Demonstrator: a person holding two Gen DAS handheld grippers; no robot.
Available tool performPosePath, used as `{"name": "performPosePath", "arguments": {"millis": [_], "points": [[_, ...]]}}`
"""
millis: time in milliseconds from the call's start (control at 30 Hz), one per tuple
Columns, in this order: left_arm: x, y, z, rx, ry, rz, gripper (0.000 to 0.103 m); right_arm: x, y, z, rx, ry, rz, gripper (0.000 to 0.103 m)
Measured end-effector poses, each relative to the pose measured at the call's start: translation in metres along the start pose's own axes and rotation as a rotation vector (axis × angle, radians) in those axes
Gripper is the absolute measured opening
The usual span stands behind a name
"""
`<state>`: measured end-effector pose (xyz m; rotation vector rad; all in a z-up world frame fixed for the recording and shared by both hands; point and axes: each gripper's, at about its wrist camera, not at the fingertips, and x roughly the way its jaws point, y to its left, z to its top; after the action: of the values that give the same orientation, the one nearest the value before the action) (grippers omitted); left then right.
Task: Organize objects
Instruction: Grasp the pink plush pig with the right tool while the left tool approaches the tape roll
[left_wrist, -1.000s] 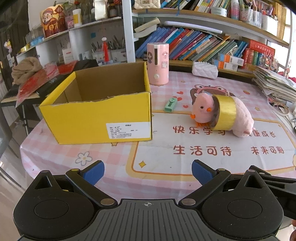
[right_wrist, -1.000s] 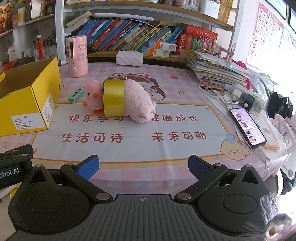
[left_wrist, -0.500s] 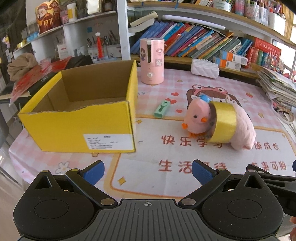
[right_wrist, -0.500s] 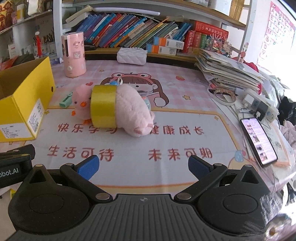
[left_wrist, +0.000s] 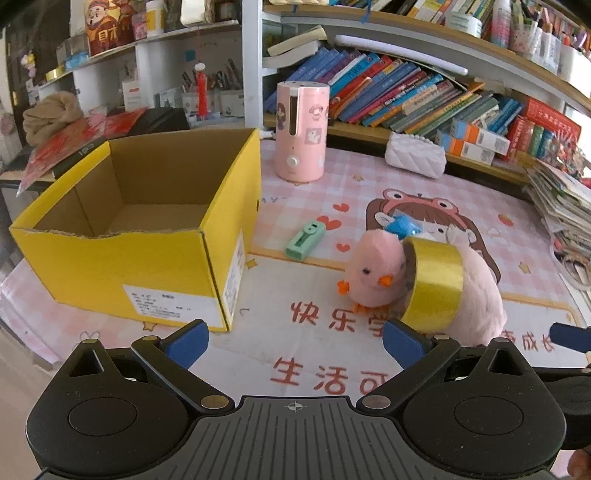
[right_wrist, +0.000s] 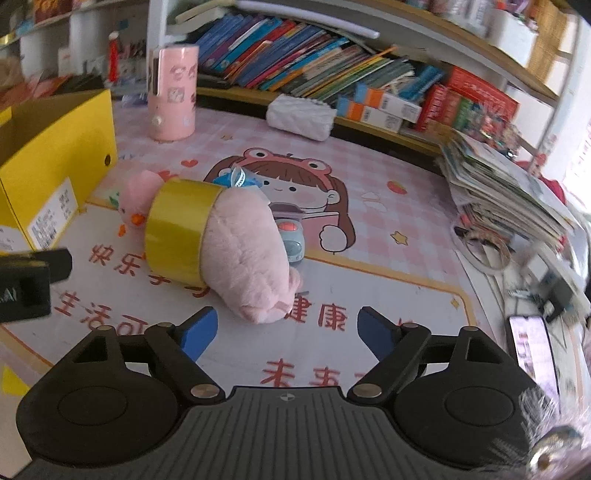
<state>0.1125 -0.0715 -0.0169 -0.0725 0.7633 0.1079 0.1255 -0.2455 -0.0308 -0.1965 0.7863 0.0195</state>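
- A table (left_wrist: 369, 192) under a pink checked cloth with a cartoon girl and red Chinese characters stands before crowded bookshelves (left_wrist: 424, 99) in a sunlit room.
- At the left, an open yellow cardboard box (left_wrist: 147, 236) sits on the cloth, its brown inside bare, a white label on its near face.
- Behind the box's right corner, a pink cylindrical appliance (left_wrist: 301, 131) stands upright; a white quilted pouch (left_wrist: 415, 160) lies farther right by the shelf.
- Just right of the box, a small mint-green gadget (left_wrist: 304, 240) lies flat on the cloth.
- Near the middle, a pink chick plush (left_wrist: 373, 275) lies against a roll of gold tape (left_wrist: 434, 282), which stands on edge and leans on a larger pink plush (right_wrist: 247, 258); a blue item (left_wrist: 402, 225) shows behind them.
- In the right wrist view, a grey toy with a red button (right_wrist: 291, 240) lies touching the larger plush's far side.
- The left gripper (left_wrist: 293, 341) hovers low before the box corner and chick, jaws wide apart, holding nothing.
- The right gripper (right_wrist: 286, 328) hovers just short of the larger plush, jaws likewise apart.
- At the far right, stacked papers (right_wrist: 506, 184) and a lit phone (right_wrist: 532, 350) lie near the table edge.
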Motion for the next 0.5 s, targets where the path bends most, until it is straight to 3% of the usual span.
{"name": "performPosePath", "arguments": {"millis": [300, 500], "points": [[-0.001, -0.002, 0.003, -0.039, -0.005, 0.083, 0.101, 0.040, 0.002, 0.015, -0.100, -0.001, 0.105, 0.073], [-0.004, -0.003, 0.003, -0.064, -0.008, 0.119, 0.100, 0.054, 0.008, 0.018, -0.143, -0.015, 0.168, 0.052]]}}
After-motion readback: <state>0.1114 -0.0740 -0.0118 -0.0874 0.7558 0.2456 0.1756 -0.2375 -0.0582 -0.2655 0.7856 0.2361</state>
